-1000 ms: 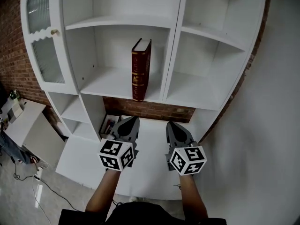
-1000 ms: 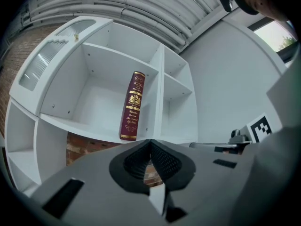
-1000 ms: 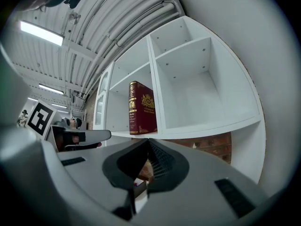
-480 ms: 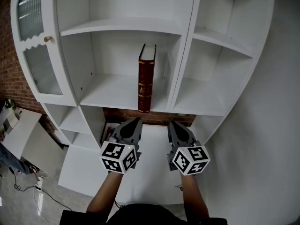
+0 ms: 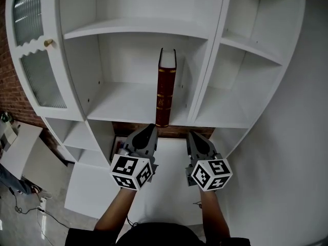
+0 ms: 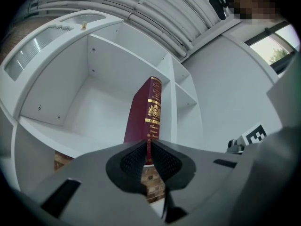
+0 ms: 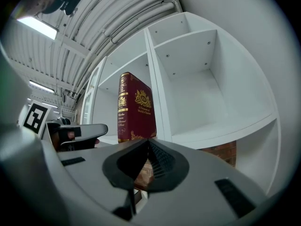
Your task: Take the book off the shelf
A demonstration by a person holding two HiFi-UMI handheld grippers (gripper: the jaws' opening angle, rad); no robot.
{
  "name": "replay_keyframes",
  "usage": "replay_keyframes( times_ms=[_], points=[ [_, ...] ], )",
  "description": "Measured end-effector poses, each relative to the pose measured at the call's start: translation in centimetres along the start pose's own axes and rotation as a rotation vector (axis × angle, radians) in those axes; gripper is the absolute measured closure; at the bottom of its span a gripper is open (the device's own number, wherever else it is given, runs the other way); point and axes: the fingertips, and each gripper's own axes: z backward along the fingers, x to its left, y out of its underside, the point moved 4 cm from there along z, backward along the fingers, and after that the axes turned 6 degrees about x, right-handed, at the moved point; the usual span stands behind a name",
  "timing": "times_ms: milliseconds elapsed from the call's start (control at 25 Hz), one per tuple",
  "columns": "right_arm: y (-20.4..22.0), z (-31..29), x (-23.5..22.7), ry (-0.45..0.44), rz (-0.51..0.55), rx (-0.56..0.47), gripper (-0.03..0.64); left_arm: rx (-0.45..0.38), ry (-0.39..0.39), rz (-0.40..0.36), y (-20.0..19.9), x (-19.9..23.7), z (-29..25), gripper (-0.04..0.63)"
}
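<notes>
Fingers, left gripper point(image 6: 147, 144): pressed together, nothing between them.
Fingers, right gripper point(image 7: 148, 143): tips also together, empty.
Biggest thing: white wooden shelf unit point(image 5: 128, 100) with open compartments, filling the far side of the scene; one glazed cabinet door with a small knob point(image 5: 37, 65) at its far left.
Behind the unit: red brick wall point(image 5: 177, 131), seen through a gap under the middle board.
Task thing: dark red hardback book with gold print on the spine point(image 5: 165, 92), upright at the right end of the middle board, just beside the vertical divider, spine facing near.
Gripper places: both low and near, side by side below the book, pointing at it, apart from it.
Done so far: nothing visible; book untouched on the board.
Left to do (judged): spread one pair of fingers, reach in, clamp the spine, draw the book out toward near.
Counts: shelf unit 1; glazed door 1; book 1; grippers 2.
</notes>
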Motion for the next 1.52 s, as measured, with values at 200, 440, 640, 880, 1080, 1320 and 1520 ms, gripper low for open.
replay_keyframes(
  times_ms=[200, 440, 640, 880, 1080, 1320, 1520],
  points=[
    [-0.6, -0.4, -0.6, -0.008, -0.001, -0.009, 0.598, -0.006, -0.014, -0.007, -0.6, 0.0, -0.6, 0.573],
    [-0.6, -0.7, -1.7, -0.045, -0.009, -0.002, 0.598, 0.002, -0.038, -0.006, -0.7, -0.5, -1.5, 0.514],
    [-0.9, -0.7, -2.8, -0.086, -0.023, -0.004, 0.598, -0.008, -0.089, -0.012, -1.2, -1.0, -2.5, 0.477],
    [-0.8, -0.8, -4.1, -0.14, -0.041, -0.003, 0.598, -0.006, -0.18, -0.021, -1.7, -1.5, -3.4, 0.39],
    [-0.5, -1.0, -5.0, -0.18, -0.034, 0.017, 0.598, -0.017, -0.226, -0.042, -2.6, -2.1, -4.6, 0.336],
    [-0.6, -0.8, -5.4, -0.216, -0.005, 0.032, 0.598, -0.012, -0.278, -0.056, -3.0, -1.9, -6.0, 0.316],
    [-0.3, -0.7, -5.8, -0.234, -0.012, 0.042, 0.598, -0.016, -0.317, -0.068, -3.6, -0.8, -7.1, 0.308]
  ],
)
